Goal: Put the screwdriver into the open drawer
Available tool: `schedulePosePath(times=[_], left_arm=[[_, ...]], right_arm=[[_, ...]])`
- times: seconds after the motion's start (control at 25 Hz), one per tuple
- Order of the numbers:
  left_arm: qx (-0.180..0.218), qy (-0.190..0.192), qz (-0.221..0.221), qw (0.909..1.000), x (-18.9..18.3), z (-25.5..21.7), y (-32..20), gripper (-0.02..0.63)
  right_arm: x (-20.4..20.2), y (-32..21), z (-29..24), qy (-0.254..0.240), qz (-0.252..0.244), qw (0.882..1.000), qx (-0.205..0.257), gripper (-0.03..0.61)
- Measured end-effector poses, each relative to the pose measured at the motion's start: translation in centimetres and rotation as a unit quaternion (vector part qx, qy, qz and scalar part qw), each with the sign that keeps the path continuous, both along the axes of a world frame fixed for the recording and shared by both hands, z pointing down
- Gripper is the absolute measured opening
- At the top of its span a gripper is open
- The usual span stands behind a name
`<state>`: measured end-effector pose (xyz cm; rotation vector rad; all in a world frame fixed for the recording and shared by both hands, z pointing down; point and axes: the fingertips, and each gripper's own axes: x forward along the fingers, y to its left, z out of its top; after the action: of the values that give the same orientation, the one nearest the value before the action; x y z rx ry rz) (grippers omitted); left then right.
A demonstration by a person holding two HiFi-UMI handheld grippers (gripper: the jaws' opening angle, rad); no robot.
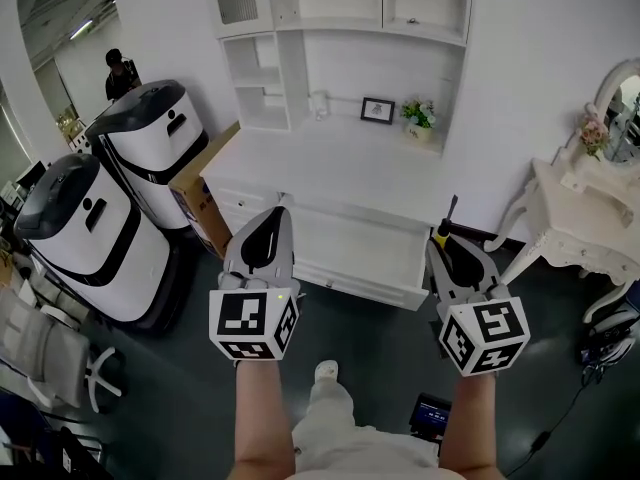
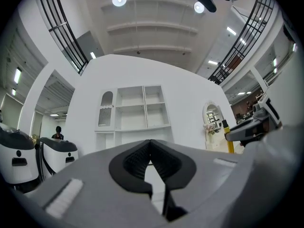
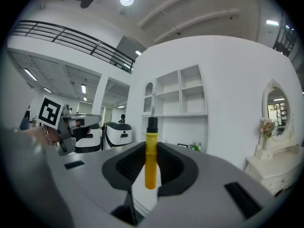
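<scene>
Straight ahead stands a white bench [image 1: 330,173] with shelves [image 1: 340,8] rising from its back. On its top, by the wall, sit a small picture frame [image 1: 378,110] and a potted plant [image 1: 419,116]. The drawer [image 1: 350,286] below its front edge is pulled open. Left of the bench are a cardboard box [image 1: 205,193] and two white machines [image 1: 150,143]. To the right of the bench is a white dressing table [image 1: 575,233]. The floor [image 1: 180,388] is dark.

Over the drawer's right end, the right gripper [image 1: 441,242] has its fingers [image 3: 173,167] clamped on the screwdriver [image 3: 150,160], which stands upright with its yellow handle between them. At the drawer's left end, the left gripper [image 1: 283,211] has its fingers [image 2: 130,160] closed together on nothing.
</scene>
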<state>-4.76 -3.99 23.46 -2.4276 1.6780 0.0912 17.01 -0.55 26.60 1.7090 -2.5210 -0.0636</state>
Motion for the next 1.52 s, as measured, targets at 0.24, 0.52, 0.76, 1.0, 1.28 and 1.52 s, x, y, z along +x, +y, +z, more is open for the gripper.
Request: schedulePosePath(times=[0.24, 0.52, 0.76, 1.0, 1.28, 1.52], left_arm=[[0.000, -0.002, 0.016, 0.9999, -0.6, 0.0, -5.4, 0.009], [-0.007, 0.003, 0.030, 0.9995, -2.0, 0.5, -12.4, 0.009], [-0.011, 0.007, 0.046, 0.9989, -3.5, 0.7, -17.8, 0.009], [-0.015, 0.012, 0.060, 0.9980, -5.3, 1.1, -22.2, 0.009], [-0.021, 0.022, 0.067, 0.9973, -7.0, 1.9, -25.2, 0.009], [-0.039, 0.032, 0.067, 0.9965, -7.5, 3.4, -26.5, 0.009]], right_arm=[[-1.2, -5.0, -0.2, 0.005, 0.007, 1.000, 0.000, 0.077], [-2.5, -11.1, -0.1, 0.013, 0.025, 1.000, -0.007, 0.077], [-3.9, -15.7, -0.2, 0.018, 0.045, 0.999, -0.009, 0.077], [-5.5, -19.5, 0.1, 0.020, 0.063, 0.998, -0.013, 0.077], [-7.6, -22.3, 1.1, 0.030, 0.067, 0.997, -0.023, 0.078], [-7.7, -23.5, 2.5, 0.030, 0.071, 0.996, -0.044, 0.077]])
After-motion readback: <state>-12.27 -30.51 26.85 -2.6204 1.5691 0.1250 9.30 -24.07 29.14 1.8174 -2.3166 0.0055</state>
